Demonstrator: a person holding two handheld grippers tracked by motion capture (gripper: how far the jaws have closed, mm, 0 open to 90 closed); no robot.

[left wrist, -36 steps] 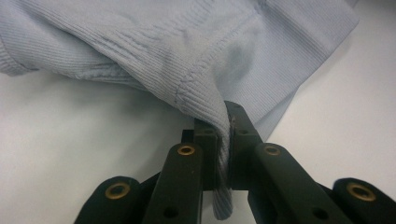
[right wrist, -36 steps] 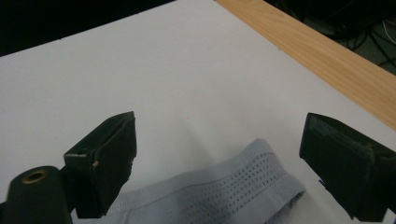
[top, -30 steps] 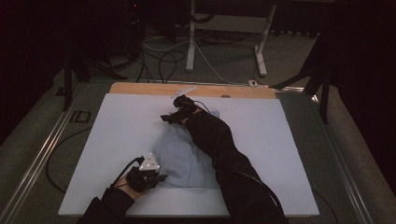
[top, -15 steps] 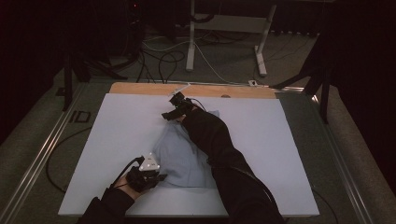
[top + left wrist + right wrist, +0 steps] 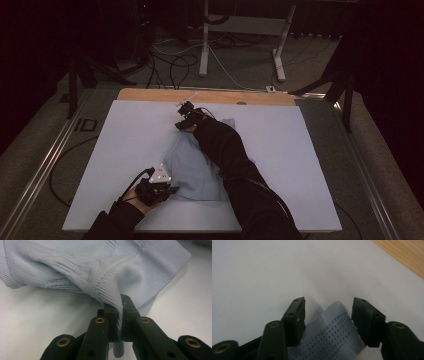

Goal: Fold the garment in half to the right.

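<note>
My left gripper pinches the blue shirt's near edge tight. My right gripper has been closing, half open, shirt corner between its fingers.

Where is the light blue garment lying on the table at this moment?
In the high view, the light blue garment lies on the white board, slightly left of centre, between the left gripper at its near corner and the right gripper at its far end.

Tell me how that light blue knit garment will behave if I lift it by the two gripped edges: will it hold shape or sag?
Probably sag: the garment lies crumpled in soft folds, and its ribbed hem drapes limply from the shut left gripper. It looks thin and light. The right gripper, jaws just closing, straddles a perforated band without pressing it yet, so that end could slip free.
</note>
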